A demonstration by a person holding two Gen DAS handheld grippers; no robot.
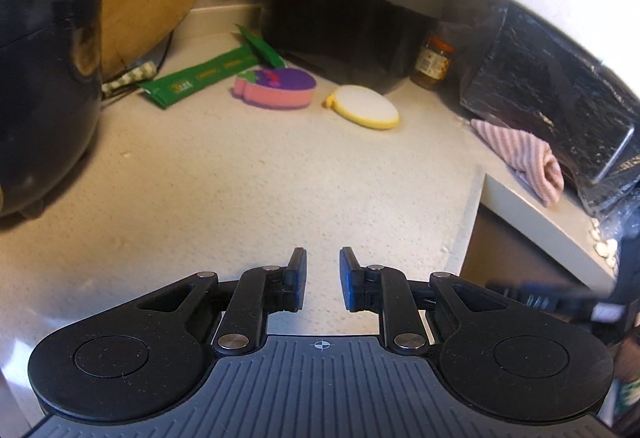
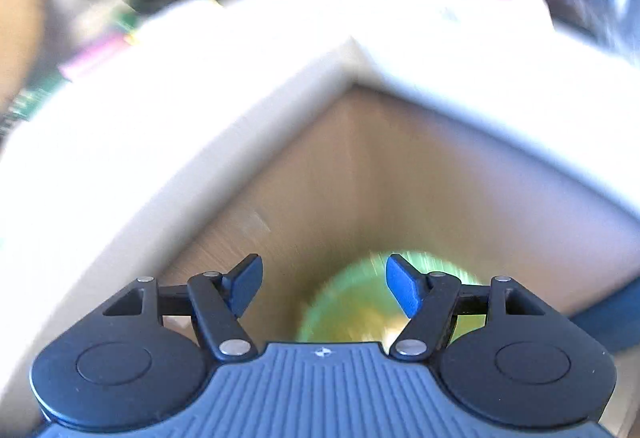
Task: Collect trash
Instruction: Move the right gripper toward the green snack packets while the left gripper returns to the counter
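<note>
Trash lies ahead of the left gripper (image 1: 323, 280), on the far part of the pale desk (image 1: 240, 189): a long green wrapper (image 1: 200, 75) up and to its left, well apart from the slightly parted, empty fingers. Beside the wrapper sit a pink and purple sponge (image 1: 276, 87) and a yellow-rimmed white pad (image 1: 364, 106). The right gripper (image 2: 324, 288) is spread wide, holding nothing, above a blurred green bin (image 2: 356, 310) just beyond its fingertips.

A long green wrapper (image 1: 200, 75) is seen lying flat on the worktop (image 1: 240, 177), far ahead and left of the left claw (image 1: 323, 278), with a second, smaller green wrapper (image 1: 262, 46) laid across its far end.
</note>
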